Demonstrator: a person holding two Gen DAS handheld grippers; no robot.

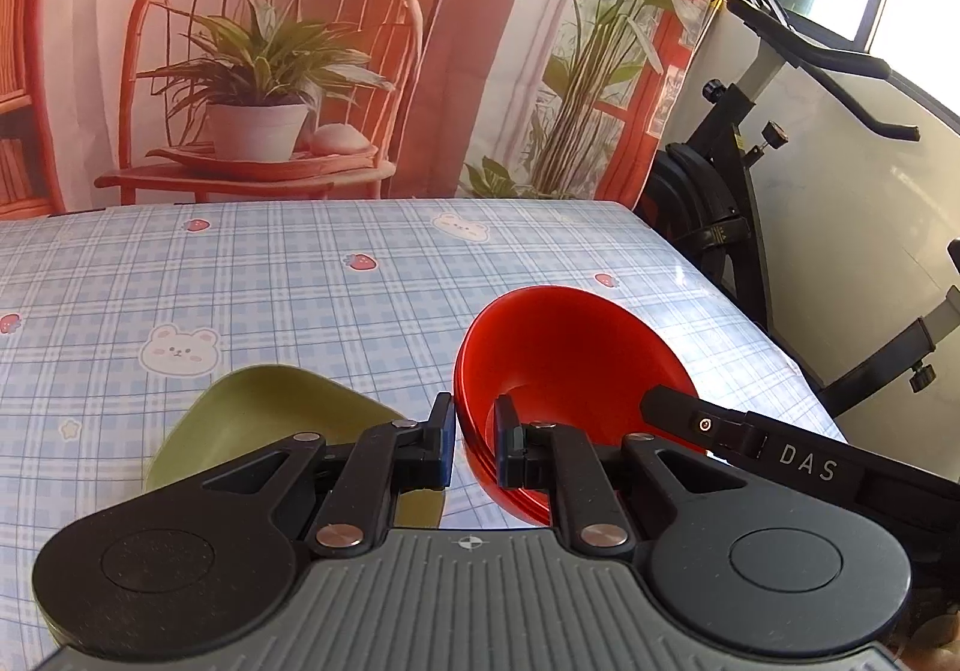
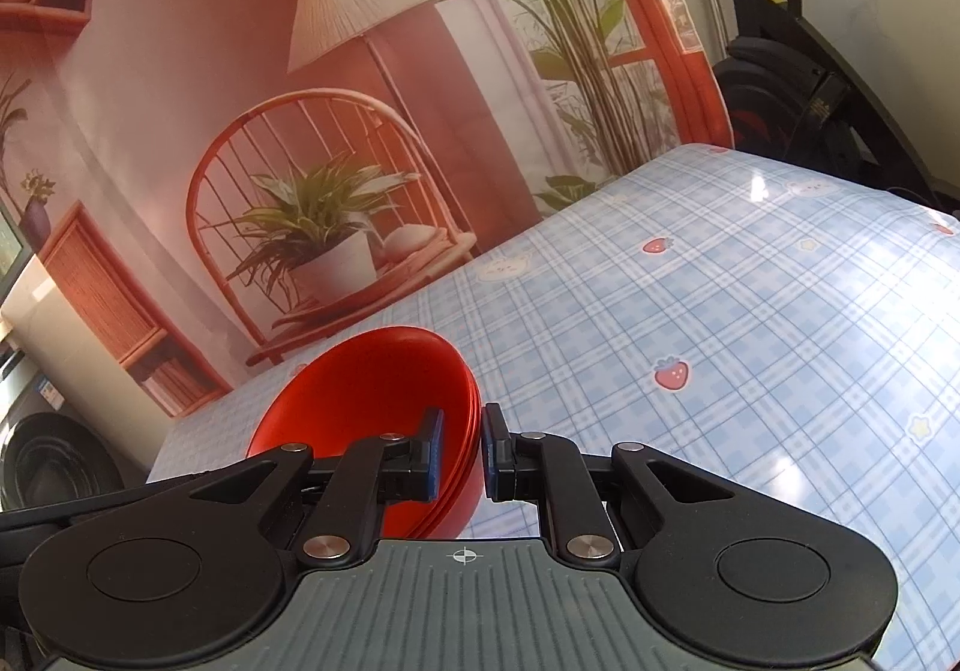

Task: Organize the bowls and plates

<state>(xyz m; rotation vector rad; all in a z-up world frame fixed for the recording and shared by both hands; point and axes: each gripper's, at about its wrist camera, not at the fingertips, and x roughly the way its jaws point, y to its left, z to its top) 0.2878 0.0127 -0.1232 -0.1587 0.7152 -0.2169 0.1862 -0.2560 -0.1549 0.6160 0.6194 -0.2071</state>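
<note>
Looking along your left gripper [image 1: 474, 446], its fingers pinch the near rim of the glossy red plastic bowls [image 1: 564, 365] — a tilted nested stack above the blue plaid tablecloth [image 1: 300, 275], beside an olive-green plate [image 1: 264, 419]. From your right gripper [image 2: 463, 452], both fingers clamp the stack's opposite rim [image 2: 384, 389].

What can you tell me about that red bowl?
The red bowl is glossy, plastic-looking, deep and round. Ridged lines at its rim suggest several bowls nested together. It is tilted, apparently lifted above the checked tablecloth. The left gripper is closed on the rim on one side and the right gripper on the rim on the other, each with one finger inside the bowl. A green plate lies beside it.
</note>
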